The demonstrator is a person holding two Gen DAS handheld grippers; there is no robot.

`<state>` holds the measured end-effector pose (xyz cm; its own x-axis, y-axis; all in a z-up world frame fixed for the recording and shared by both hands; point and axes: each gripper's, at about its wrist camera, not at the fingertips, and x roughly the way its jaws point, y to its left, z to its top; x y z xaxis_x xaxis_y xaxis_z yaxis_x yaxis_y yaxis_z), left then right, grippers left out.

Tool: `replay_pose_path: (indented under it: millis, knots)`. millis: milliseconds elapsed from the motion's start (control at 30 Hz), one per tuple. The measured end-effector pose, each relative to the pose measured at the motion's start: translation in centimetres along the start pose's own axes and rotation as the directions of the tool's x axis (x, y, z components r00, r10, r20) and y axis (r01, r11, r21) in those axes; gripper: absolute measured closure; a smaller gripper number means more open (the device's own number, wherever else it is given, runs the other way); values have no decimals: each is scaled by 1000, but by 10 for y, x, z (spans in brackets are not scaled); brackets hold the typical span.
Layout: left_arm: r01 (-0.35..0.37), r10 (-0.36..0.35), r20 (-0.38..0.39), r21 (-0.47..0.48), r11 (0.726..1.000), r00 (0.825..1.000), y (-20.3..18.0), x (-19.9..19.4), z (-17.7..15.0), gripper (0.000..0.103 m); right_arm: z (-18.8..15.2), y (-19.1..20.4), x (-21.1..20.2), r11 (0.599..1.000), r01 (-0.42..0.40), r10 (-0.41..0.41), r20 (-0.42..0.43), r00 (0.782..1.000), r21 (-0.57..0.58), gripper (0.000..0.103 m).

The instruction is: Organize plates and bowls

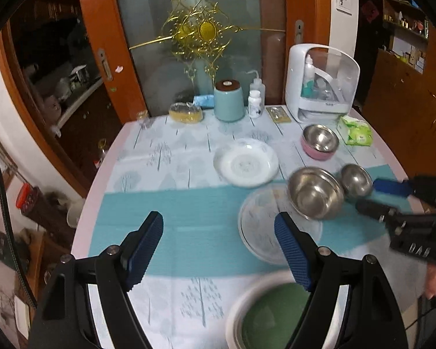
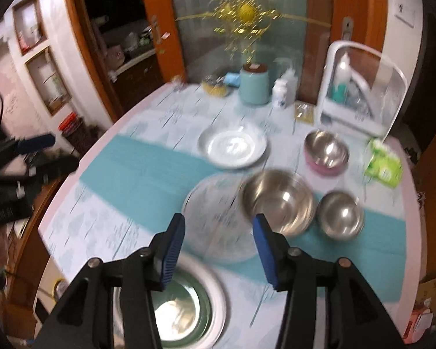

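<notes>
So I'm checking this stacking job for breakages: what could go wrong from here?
1. The large steel bowl sits partly on the glass plate's rim, so lifting either could tip the bowl or drag the plate.
2. The small steel bowl sits close beside it; fingers reaching between may knock it.

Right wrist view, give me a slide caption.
Open right gripper above a table of steel bowls and plates.

Green-centred plate [image 1: 264,314] cut off below, glass plate [image 2: 218,218] blurred
</notes>
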<state>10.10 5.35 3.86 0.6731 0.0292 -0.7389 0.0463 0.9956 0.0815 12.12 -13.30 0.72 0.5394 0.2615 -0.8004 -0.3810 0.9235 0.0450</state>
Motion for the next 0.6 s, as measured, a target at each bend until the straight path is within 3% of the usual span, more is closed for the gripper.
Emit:
replay_pose_path:
  millis: [333, 600]
  knots:
    - [52, -52, -55, -13, 999, 997, 29, 123, 60, 25, 92, -46, 75, 993, 75, -73, -20, 997, 94, 54]
    - [25, -21, -112, 30, 999, 993, 34, 241, 85, 25, 122, -71, 161, 985, 112, -100, -91, 991, 135, 54]
